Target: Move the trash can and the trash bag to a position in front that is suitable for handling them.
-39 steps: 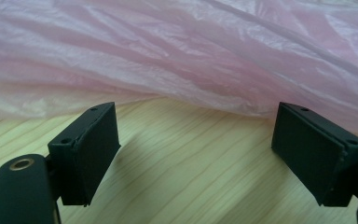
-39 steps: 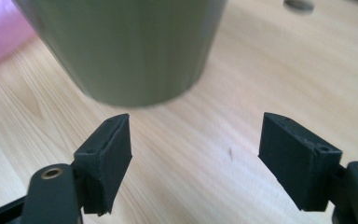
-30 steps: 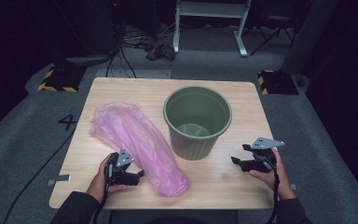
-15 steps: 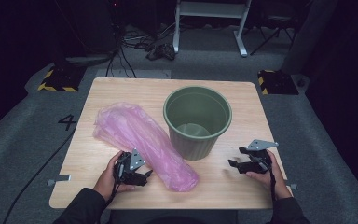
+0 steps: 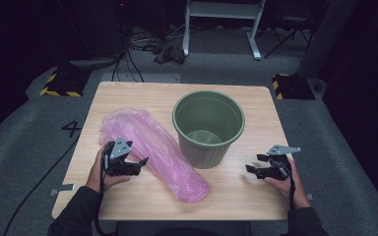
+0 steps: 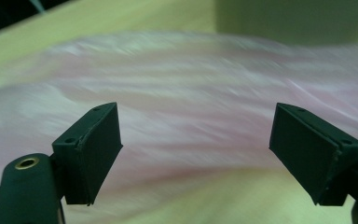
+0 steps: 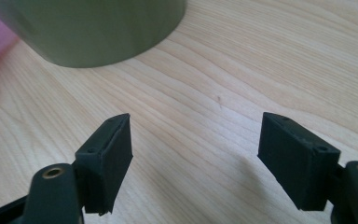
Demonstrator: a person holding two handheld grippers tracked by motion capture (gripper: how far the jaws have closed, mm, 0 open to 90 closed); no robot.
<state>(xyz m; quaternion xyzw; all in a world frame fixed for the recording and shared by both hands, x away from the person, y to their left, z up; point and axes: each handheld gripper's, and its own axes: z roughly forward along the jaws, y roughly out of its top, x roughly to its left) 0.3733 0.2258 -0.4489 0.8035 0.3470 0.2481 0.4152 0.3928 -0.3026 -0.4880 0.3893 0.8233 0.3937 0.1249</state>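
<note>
On the wooden counter a pink plastic bag lies flat, long and crumpled, running from the far left toward the near middle. Just to the right of it stands a green bin, upright, and the bag touches its base or lies very close to it. At the near left, the left gripper is in the person's left hand, right at the left edge of the bag. In the left gripper view its jaws stand wide apart, released, with the pink plastic behind them and nothing pressed between the pads. At the near right, the right gripper is over bare wood, apart from the bin. Its jaws are also released, grasping nothing.
</note>
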